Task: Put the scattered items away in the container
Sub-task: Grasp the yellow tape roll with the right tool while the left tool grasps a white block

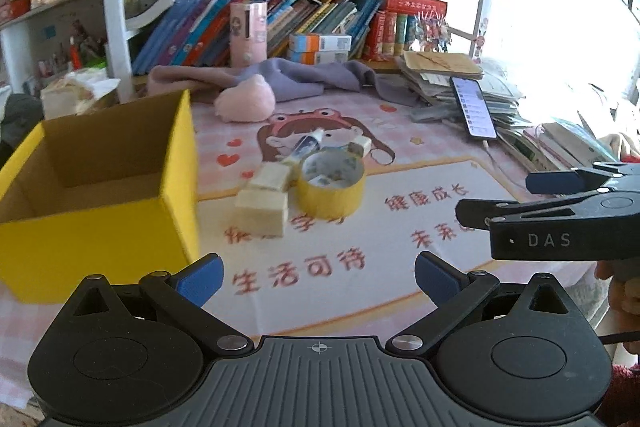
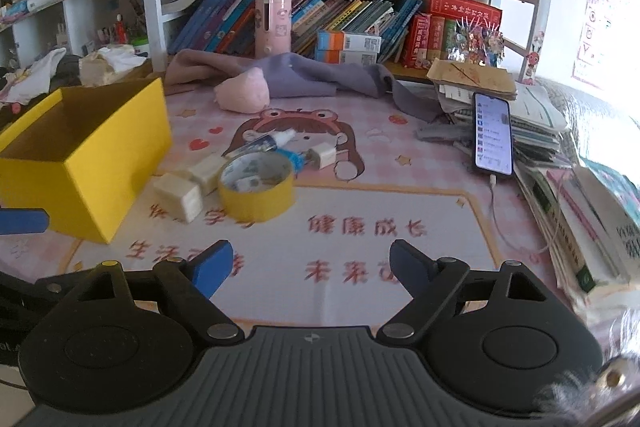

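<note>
Six loose items lay in one cluster on the bench (image 2: pixel 360 307), none yet in the container.

Container: yellow box (image 2: pixel 100 163), open-topped, empty as far as could be seen, at about 10 o'clock from the right gripper (image 2: pixel 310 271) and just beside the cluster.

Item, tape roll (image 2: pixel 256 187): yellow, standing on its flat side at 12 o'clock, near the middle of the mat. Judged stiff and light; best taken across its wall, one pad inside the ring and one outside.

Items, two cream blocks (image 2: pixel 188 187): touching each other, between roll and box. Firm-looking, square faces, likely easy to pinch on opposite sides.

Items, two small tubes (image 2: pixel 264 143): lying flat beyond the roll, one white-capped, one blue. Probably light and smooth, inclined to roll; hold mid-body.

Item, white charger plug (image 2: pixel 320 155): at the tubes' far end, hard and boxy.

Left gripper (image 1: pixel 319 277): jaws spread wide, nothing between them, the box at its 10 o'clock.

Right gripper: jaws likewise apart and empty, hanging over bare mat short of the roll.

Not for tidying, by my reckoning: phone (image 2: pixel 493 135) propped at 2 o'clock.
</note>
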A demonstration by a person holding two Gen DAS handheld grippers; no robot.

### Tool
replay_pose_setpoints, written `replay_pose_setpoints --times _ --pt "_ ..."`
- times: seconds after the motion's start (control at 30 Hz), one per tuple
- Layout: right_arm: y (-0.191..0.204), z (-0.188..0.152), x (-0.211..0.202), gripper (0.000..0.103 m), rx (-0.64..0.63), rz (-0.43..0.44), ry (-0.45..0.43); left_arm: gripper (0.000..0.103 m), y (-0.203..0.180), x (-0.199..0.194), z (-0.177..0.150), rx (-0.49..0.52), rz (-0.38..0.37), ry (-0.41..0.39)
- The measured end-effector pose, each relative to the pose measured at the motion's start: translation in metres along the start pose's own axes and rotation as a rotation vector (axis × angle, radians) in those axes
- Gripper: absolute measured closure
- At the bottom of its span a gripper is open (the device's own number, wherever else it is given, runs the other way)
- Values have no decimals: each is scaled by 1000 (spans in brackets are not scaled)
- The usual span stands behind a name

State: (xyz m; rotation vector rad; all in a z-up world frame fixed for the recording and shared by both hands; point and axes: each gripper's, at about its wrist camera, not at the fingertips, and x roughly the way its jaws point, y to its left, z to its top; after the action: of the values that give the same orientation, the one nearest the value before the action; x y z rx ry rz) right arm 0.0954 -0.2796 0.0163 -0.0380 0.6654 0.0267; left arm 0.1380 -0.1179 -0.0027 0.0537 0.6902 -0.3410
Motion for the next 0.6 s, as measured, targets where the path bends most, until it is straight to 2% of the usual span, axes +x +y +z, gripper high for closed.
replay_pose_setpoints --times 0.3,0.6 --pt "-20 35 55 12 -89 141 46 1 -11 46 20 -53 70 81" --pt "-7 64 129 11 -242 318 134 1 -17 74 32 -100 185 141"
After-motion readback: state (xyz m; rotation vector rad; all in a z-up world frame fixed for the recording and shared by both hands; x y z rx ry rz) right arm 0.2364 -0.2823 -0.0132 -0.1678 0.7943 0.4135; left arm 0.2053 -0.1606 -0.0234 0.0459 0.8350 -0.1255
